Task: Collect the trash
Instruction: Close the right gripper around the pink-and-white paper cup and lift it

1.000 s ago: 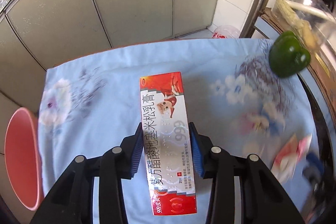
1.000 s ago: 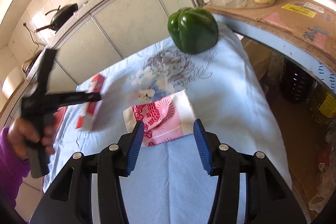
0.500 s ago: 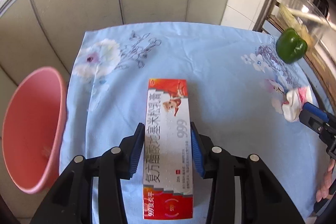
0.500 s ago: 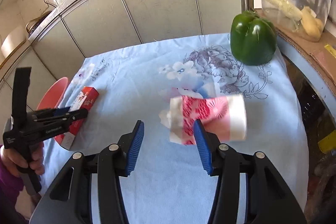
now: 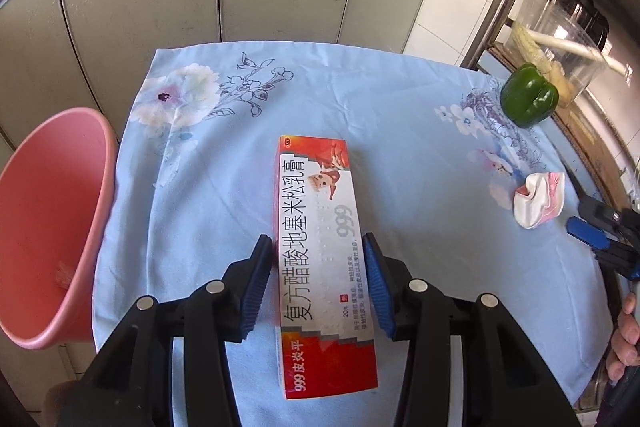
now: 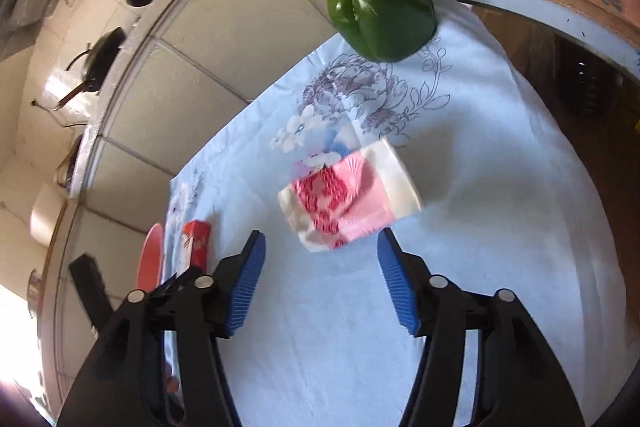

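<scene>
- Now we see the left gripper (image 5: 318, 281) clamped on the red-and-white box (image 5: 323, 259), above the blue cloth (image 5: 400, 115).
- Pink bin (image 5: 52, 227) sits at the cloth's left edge.
- Right gripper (image 6: 320, 283) has its jaws apart; the crumpled paper cup (image 6: 352, 197) lies just ahead, untouched.
- Pepper (image 6: 382, 13) sits at the far edge.

Box (image 5: 320, 251) was red-white – cup (image 6: 352, 201) pink, red-patterned – cloth (image 5: 400, 107) pale blue, floral; pepper (image 6: 382, 13) green, basin (image 5: 44, 219) pink.
</scene>
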Motion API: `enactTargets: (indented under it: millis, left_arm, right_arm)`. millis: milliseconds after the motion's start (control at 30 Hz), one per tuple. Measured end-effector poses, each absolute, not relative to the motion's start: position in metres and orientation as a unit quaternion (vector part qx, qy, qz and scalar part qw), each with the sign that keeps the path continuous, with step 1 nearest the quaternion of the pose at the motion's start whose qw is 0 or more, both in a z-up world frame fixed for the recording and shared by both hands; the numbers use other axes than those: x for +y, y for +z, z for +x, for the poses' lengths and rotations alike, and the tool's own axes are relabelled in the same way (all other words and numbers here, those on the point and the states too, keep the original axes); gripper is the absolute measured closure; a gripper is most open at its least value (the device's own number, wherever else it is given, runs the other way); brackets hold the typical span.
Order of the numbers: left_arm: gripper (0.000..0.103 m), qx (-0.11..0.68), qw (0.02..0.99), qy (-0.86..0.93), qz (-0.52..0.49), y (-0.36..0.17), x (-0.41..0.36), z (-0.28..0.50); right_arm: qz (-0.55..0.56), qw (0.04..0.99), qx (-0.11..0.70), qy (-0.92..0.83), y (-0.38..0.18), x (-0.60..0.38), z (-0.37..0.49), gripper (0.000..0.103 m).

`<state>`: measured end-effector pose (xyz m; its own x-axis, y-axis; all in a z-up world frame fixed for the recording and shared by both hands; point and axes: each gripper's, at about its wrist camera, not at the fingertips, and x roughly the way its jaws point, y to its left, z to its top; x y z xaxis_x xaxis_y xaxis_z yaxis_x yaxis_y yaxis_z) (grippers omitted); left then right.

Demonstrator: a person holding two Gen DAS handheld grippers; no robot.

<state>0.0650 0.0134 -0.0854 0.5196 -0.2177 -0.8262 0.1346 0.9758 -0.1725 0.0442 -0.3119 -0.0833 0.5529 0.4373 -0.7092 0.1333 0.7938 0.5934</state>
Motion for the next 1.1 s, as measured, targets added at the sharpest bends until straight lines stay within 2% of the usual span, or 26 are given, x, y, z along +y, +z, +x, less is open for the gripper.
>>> enactTargets:
  millis: [200,333,600,833,1100]
  left_arm:
    - [0.058,0.477,0.87,-0.113,-0.055,-0.086,0.019,0.056]
    - [0.058,0.475,0.87,-0.118,-0.062,-0.086,0.022,0.056]
    - [0.058,0.474,0.867,-0.131,-0.083,-0.087,0.029,0.057]
    - [0.057,0.471,0.869,-0.135,-0.073,-0.087,0.027,0.057]
    - [0.057,0.47,0.87,-0.138,-0.061,-0.086,0.025,0.059]
  right_arm:
    - [0.331,0.818,0.469,0.039,-0.09,-0.315,0.075,0.042]
    - [0.306,0.825,0.475,0.021,-0.085,-0.305,0.097,0.041]
    - [0.137,0.866,0.48,0.028,-0.079,-0.244,0.127,0.041]
    - [0.009,0.883,0.469,0.006,-0.087,-0.222,0.12,0.041]
    - [0.069,0.873,0.481,-0.029,-0.098,-0.274,0.088,0.041]
